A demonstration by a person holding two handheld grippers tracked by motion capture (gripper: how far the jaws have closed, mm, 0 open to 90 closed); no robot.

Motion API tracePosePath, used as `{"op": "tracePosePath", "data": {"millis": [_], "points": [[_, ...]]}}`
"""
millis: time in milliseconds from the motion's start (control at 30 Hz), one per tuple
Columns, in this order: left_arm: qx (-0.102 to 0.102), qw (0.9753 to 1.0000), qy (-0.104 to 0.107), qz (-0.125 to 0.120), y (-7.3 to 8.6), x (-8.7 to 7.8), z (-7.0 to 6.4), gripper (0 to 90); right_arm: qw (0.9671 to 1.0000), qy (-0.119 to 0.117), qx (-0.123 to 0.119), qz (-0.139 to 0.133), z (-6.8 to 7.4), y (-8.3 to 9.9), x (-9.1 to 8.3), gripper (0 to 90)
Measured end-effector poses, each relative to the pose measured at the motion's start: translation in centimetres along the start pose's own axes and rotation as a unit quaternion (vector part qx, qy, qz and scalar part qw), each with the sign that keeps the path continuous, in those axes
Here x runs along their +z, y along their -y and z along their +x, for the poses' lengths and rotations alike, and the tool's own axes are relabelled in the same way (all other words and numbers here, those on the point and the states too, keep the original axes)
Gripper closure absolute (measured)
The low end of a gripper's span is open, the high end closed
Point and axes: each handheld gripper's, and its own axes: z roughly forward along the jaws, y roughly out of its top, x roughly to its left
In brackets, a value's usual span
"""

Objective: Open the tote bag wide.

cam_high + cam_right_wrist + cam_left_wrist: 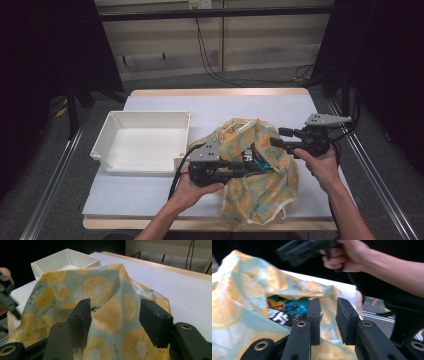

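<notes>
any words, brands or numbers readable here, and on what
None can be read.
Snack packet inside the lemon-print bag: white lettering on a black panel, too blurred to make out.
Bag: lemon slices printed on it, no words.
White bin: no label seen.
Left gripper and right gripper: no markings on the jaws.

We cannot read any words or numbers. A dark packet [280, 316] inside the lemon bag [242, 302] has big white marks on it, but they are too blurry for us to make out.
</notes>
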Motion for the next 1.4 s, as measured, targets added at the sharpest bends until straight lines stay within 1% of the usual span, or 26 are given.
{"op": "tracePosePath", "data": {"millis": [133,167,200,267,333,467,500,533,600,633,667,733,800,833,867,900,933,967,1000,1033,1067,1167,1233,1300,1333,1400], "points": [[-0.001,0.9999,-0.008,0.007,0.1,0.2,0.6,74.4,0.9999,-0.009,0.005,0.001,0.2,0.8,-0.5,46.7],[-0.005,0.9998,-0.016,0.007,0.3,0.2,1.1,74.3,0.9998,-0.015,0.001,0.011,0.6,1.5,-0.4,47.7],[-0.008,0.9998,-0.017,0.005,0.4,0.3,1.4,74.3,0.9997,-0.015,-0.001,0.018,0.8,1.8,-0.3,47.5],[-0.017,0.9997,-0.017,0.000,0.7,0.3,2.0,74.5,0.9995,-0.016,-0.002,0.027,1.2,2.4,0.1,43.3],[-0.022,0.9994,-0.026,0.002,1.1,0.5,2.6,73.8,0.9994,-0.016,-0.002,0.031,1.5,3.0,0.5,39.8],[-0.035,0.9984,-0.041,0.015,1.8,0.9,3.5,70.6,0.9988,-0.006,-0.008,0.048,1.7,4.0,1.8,37.0],[-0.036,0.9984,-0.040,0.015,1.9,0.9,3.7,69.7,0.9984,-0.001,-0.014,0.056,1.8,4.1,2.1,36.2],[-0.036,0.9981,-0.046,0.017,2.0,1.0,3.8,69.5,0.9982,-0.002,-0.015,0.059,1.9,4.2,2.4,36.2],[-0.033,0.9981,-0.049,0.020,2.0,1.0,3.9,69.1,0.9980,0.001,-0.019,0.061,2.0,4.3,2.6,36.1],[-0.033,0.9976,-0.056,0.026,2.2,1.2,4.2,68.9,0.9973,0.011,-0.028,0.066,2.2,4.4,3.0,36.3],[-0.033,0.9976,-0.056,0.026,2.2,1.2,4.2,68.4,0.9973,0.011,-0.028,0.066,2.2,4.4,3.0,36.3],[-0.034,0.9970,-0.062,0.033,2.5,1.3,4.6,67.3,0.9962,0.030,-0.037,0.073,2.2,4.6,3.3,44.0],[-0.036,0.9966,-0.065,0.037,2.7,1.3,4.9,65.9,0.9956,0.043,-0.037,0.074,1.9,4.8,3.2,50.1],[-0.036,0.9966,-0.065,0.037,2.7,1.3,4.9,65.4,0.9956,0.051,-0.032,0.072,1.8,4.8,3.1,55.7],[-0.040,0.9961,-0.068,0.039,2.8,1.2,5.0,65.4,0.9956,0.051,-0.032,0.072,1.8,4.8,3.1,55.7],[-0.041,0.9962,-0.067,0.038,2.9,1.2,5.3,64.4,0.9951,0.058,-0.033,0.073,1.4,4.9,2.9,64.6],[-0.041,0.9962,-0.067,0.038,2.9,1.2,5.3,64.1,0.9951,0.058,-0.033,0.073,1.4,4.9,2.9,64.6],[-0.044,0.9960,-0.069,0.037,3.0,1.1,5.4,63.3,0.9937,0.069,-0.037,0.080,1.0,5.0,2.9,76.2],[-0.043,0.9958,-0.071,0.038,3.0,1.0,5.4,62.6,0.9946,0.064,-0.029,0.077,0.7,5.1,2.8,79.8],[-0.043,0.9958,-0.071,0.038,3.0,1.0,5.4,61.8,0.9946,0.064,-0.029,0.077,0.7,5.1,2.8,79.8],[-0.043,0.9960,-0.070,0.036,3.0,1.0,5.5,60.9,0.9950,0.066,-0.023,0.070,0.2,5.2,2.5,86.3],[-0.044,0.9958,-0.072,0.034,3.0,1.0,5.6,59.4,0.9958,0.073,-0.008,0.054,-0.6,5.0,1.7,89.7],[-0.044,0.9959,-0.072,0.031,3.0,1.0,5.6,58.2,0.9958,0.080,-0.005,0.045,-1.4,4.8,1.1,90.0],[-0.042,0.9959,-0.074,0.031,3.0,1.0,5.6,54.8,0.9953,0.087,-0.001,0.043,-2.1,4.7,0.7,90.0],[-0.040,0.9954,-0.080,0.036,3.0,1.0,5.6,53.7,0.9948,0.092,0.000,0.043,-2.4,4.7,0.5,90.0],[-0.039,0.9955,-0.080,0.035,3.1,1.0,5.7,53.5,0.9934,0.105,0.001,0.046,-3.1,4.7,0.2,90.0]]}}
